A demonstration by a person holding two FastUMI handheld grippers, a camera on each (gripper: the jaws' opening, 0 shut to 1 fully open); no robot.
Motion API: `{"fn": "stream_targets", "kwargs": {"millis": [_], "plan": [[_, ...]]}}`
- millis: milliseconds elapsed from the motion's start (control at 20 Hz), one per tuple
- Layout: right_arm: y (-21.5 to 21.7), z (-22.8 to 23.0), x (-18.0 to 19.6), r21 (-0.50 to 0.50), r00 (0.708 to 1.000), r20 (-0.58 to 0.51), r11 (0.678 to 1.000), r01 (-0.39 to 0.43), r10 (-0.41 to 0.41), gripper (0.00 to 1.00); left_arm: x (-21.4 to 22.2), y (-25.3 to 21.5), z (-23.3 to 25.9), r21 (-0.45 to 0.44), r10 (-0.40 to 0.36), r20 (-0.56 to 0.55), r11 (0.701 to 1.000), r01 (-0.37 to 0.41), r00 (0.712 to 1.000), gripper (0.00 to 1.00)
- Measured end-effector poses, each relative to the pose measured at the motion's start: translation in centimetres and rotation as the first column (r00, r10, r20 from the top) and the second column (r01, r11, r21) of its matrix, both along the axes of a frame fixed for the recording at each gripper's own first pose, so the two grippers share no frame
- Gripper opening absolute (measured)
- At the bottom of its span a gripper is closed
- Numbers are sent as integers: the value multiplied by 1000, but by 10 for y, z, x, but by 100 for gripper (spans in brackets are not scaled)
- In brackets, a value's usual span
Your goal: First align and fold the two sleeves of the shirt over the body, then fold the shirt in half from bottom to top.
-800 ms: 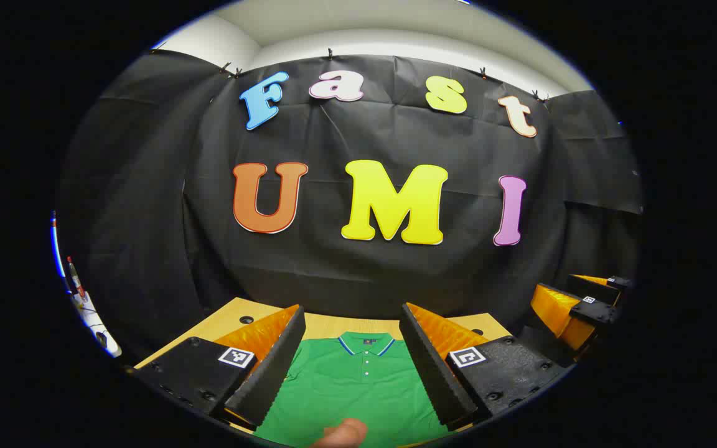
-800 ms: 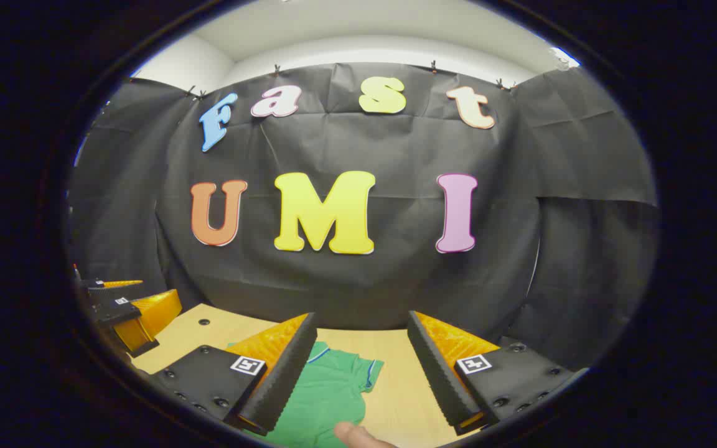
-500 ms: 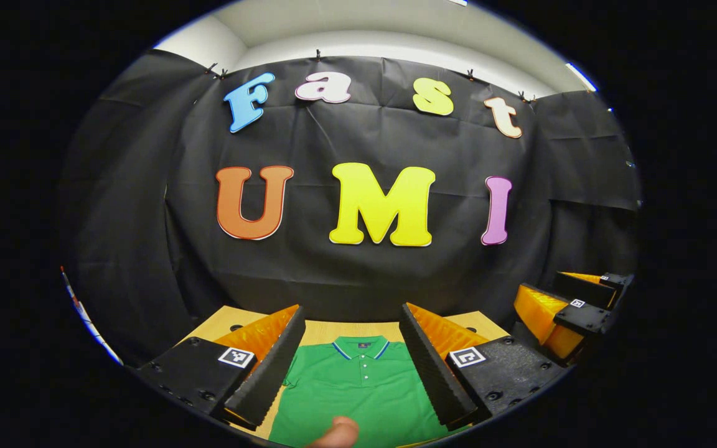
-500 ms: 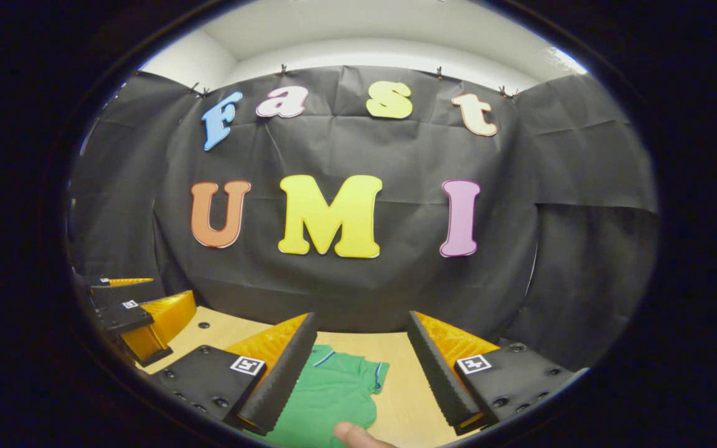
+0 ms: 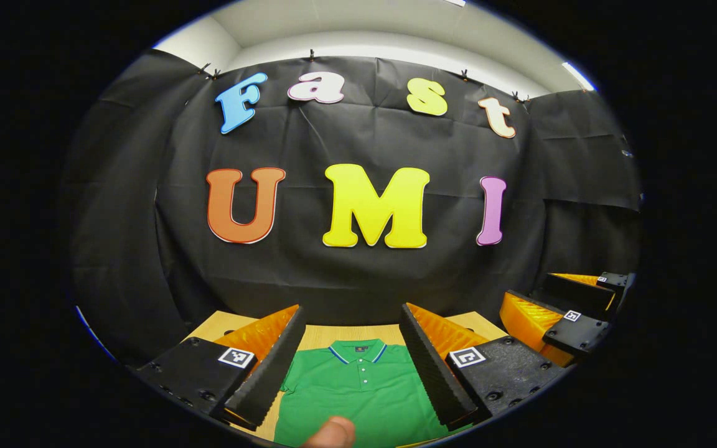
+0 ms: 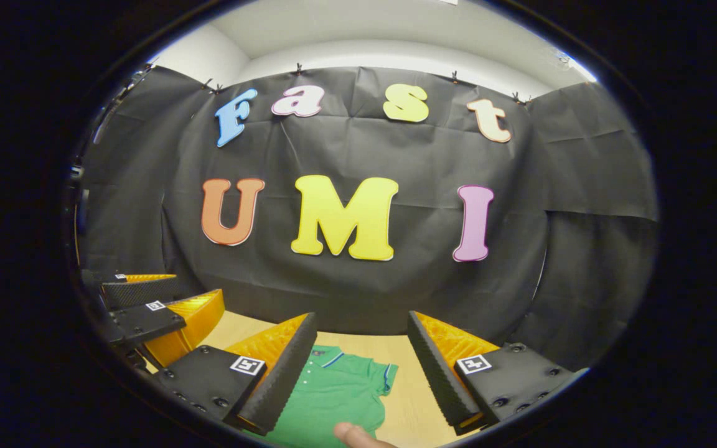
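The green shirt (image 5: 358, 389) lies flat on the wooden table (image 5: 224, 325), collar toward the black cloth wall (image 5: 358, 280), placket and buttons facing up. In the left gripper view the collar with its blue edging and the chest are plain; the lower body is cut off at the bottom of the view, and both sides run behind the fingers, so the sleeves cannot be made out there. In the right gripper view the shirt (image 6: 340, 392) sits lower left, one short sleeve with a blue cuff edge spread out on bare table (image 6: 408, 398) — its other side is hidden behind the finger.

Left tongs (image 5: 351, 328): spread wide, nothing between the fingers, held above the shirt with the collar framed in the gap. Right tongs (image 6: 361, 333): likewise wide apart and holding nothing, above the shirt's sleeve side.

A fingertip (image 5: 328, 432) pokes in at the bottom edge of the left gripper view; another fingertip (image 6: 352, 434) shows at the bottom of the right gripper view — the rest of each hand is cut off.

No containers on the table.
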State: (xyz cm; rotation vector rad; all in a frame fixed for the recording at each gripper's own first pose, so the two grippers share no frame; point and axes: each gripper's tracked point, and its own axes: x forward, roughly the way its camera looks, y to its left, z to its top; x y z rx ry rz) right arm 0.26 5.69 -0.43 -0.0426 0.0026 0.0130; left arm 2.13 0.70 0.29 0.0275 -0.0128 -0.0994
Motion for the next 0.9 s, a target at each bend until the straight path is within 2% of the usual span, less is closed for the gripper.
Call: {"fn": "stream_targets", "kwargs": {"millis": [550,600,900], "plan": [[-8,-21,25,16,998,-69,1000,0,1,95,7,1,-9,-19,21,-24,1000,-22,999,98],[-9,-24,27,18,997,-79,1000,-2,3,93,9,2,-10,-18,24,-27,1000,-24,999,98],[-23,-52,60,35,989,-145,999,14,-8,96,21,-2,-20,-15,29,-52,999,-30,998,98]]}}
